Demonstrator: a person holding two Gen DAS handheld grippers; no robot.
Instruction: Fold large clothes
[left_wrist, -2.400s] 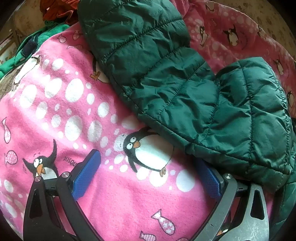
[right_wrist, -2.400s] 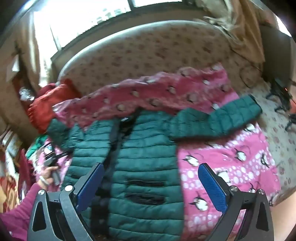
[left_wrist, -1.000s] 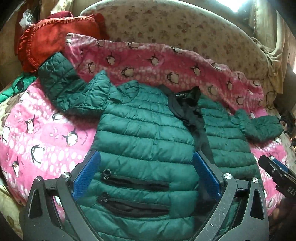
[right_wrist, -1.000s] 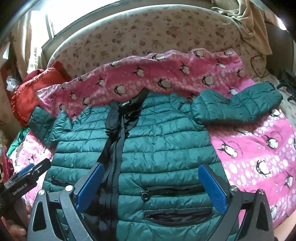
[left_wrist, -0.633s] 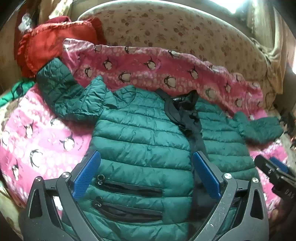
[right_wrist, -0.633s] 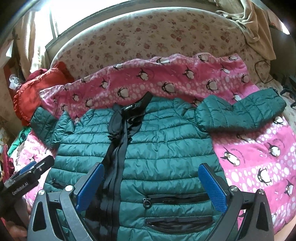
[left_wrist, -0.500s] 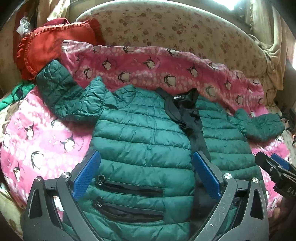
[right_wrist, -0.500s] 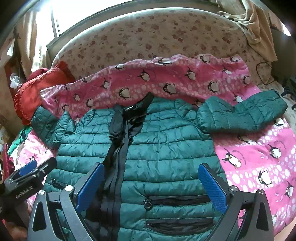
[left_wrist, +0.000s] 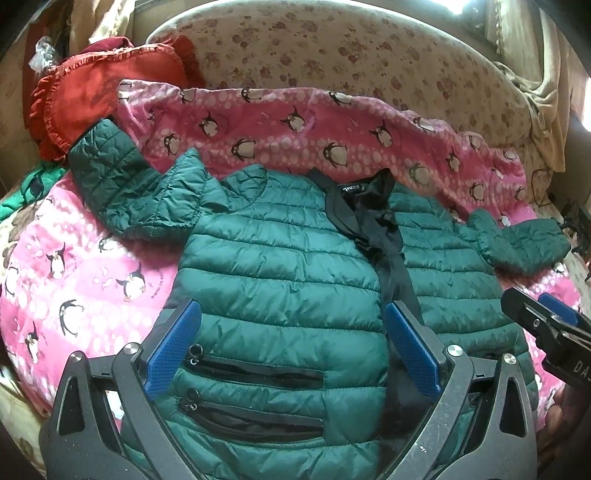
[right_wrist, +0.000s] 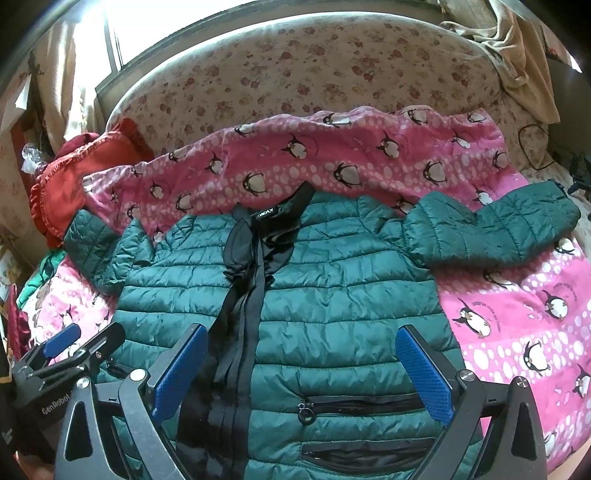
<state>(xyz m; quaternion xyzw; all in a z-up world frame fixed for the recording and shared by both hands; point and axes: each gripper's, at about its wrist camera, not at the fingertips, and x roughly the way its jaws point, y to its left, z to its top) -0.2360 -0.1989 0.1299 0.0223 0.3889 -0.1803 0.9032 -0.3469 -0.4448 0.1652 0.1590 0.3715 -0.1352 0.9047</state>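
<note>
A dark green quilted jacket lies front up on a pink penguin blanket, collar toward the sofa back. Its black zipper band runs down the middle, and both sleeves spread sideways. My left gripper hovers open above the jacket's left front panel near the pocket zips, holding nothing. My right gripper is open above the right front panel, empty too. Each gripper shows at the edge of the other's view.
A floral sofa back curves behind the blanket. A red frilled cushion sits at the far left, with green cloth beside it. A beige cloth hangs at the back right, and a cable lies near it.
Over 2.4 s both grippers pulled back from the left sleeve and blanket to face the whole spread jacket. In the last half second they barely shifted, both staying open.
</note>
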